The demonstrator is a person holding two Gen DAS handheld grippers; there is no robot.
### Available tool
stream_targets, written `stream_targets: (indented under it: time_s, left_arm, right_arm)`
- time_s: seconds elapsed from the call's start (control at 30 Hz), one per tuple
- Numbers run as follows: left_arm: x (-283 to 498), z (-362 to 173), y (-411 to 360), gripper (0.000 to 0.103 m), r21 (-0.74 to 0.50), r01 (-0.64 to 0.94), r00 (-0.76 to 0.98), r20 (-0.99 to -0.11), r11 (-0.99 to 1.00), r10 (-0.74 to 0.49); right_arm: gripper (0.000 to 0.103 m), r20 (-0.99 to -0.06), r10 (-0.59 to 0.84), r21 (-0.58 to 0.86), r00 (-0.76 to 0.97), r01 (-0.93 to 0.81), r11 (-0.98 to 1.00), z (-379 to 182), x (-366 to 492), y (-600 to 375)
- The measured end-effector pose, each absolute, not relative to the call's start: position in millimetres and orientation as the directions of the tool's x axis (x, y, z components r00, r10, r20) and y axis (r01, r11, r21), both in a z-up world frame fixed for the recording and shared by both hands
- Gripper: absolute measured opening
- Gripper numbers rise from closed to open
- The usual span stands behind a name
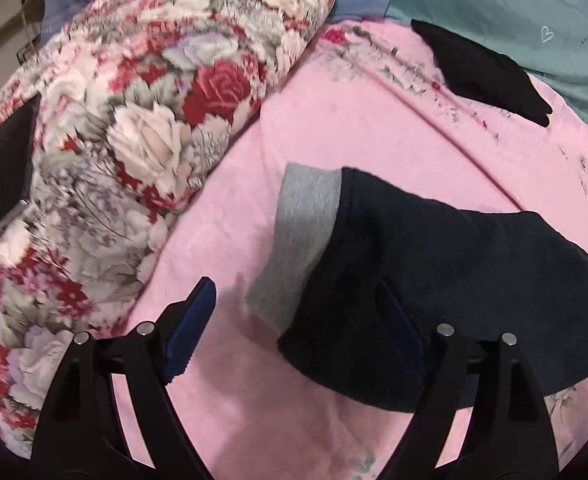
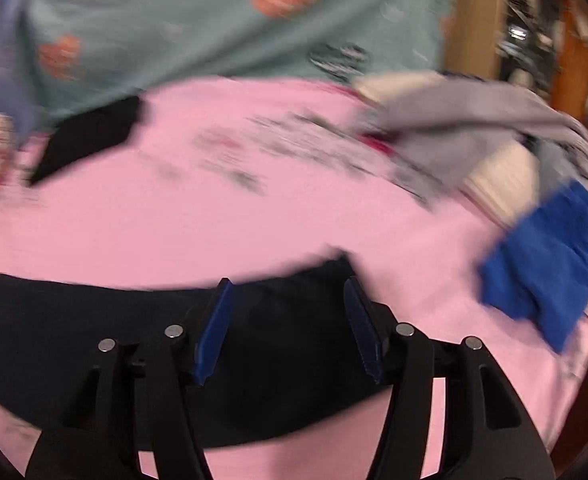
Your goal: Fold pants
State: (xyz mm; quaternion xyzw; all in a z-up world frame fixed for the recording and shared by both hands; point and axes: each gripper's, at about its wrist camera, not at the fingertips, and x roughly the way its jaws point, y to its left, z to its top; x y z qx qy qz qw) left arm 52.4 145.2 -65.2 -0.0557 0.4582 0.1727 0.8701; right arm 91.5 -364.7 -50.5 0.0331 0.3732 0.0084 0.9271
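Dark navy pants [image 1: 446,276] with a grey waistband [image 1: 298,240] lie folded on the pink sheet [image 1: 354,128]. My left gripper [image 1: 294,300] is open just above the waistband end; its right finger is over the dark cloth and its left finger over the sheet. In the right wrist view, which is blurred, the pants [image 2: 94,332] stretch across the bottom. My right gripper [image 2: 288,304] is open above their right end, holding nothing.
A rolled floral quilt [image 1: 134,120] lies left of the pants with a black phone-like slab [image 1: 10,176] on it. A black garment [image 1: 482,68] lies at the sheet's far edge. A grey garment [image 2: 454,128] and blue cloth [image 2: 546,260] lie to the right.
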Motion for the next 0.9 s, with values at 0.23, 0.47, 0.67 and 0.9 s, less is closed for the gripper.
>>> stream_targets:
  time_s: [0.23, 0.47, 0.67, 0.9]
  left_arm:
    - [43, -60, 153, 0.084, 0.045, -0.368, 0.538, -0.804, 0.929, 0.252]
    - [39, -67, 157, 0.084, 0.062, -0.332, 0.550, -0.798, 0.941, 0.246]
    - [57, -75, 165, 0.084, 0.077, -0.337, 0.539, -0.801, 0.938, 0.259]
    - [87, -91, 172, 0.085, 0.039, -0.362, 0.467, -0.857, 0.931, 0.218]
  right_arm:
    - [0.051, -0.742, 0.444, 0.175, 0.502, -0.495, 0.851, -70, 150, -166]
    - [0.035, -0.832, 0.414, 0.132, 0.370, -0.592, 0.795, -100, 180, -85]
    - [0.010, -0.776, 0.427, 0.084, 0.464, -0.595, 0.799, -79, 178, -85]
    - [0.068, -0.785, 0.269, -0.048, 0.558, -0.488, 0.872, -102, 197, -91]
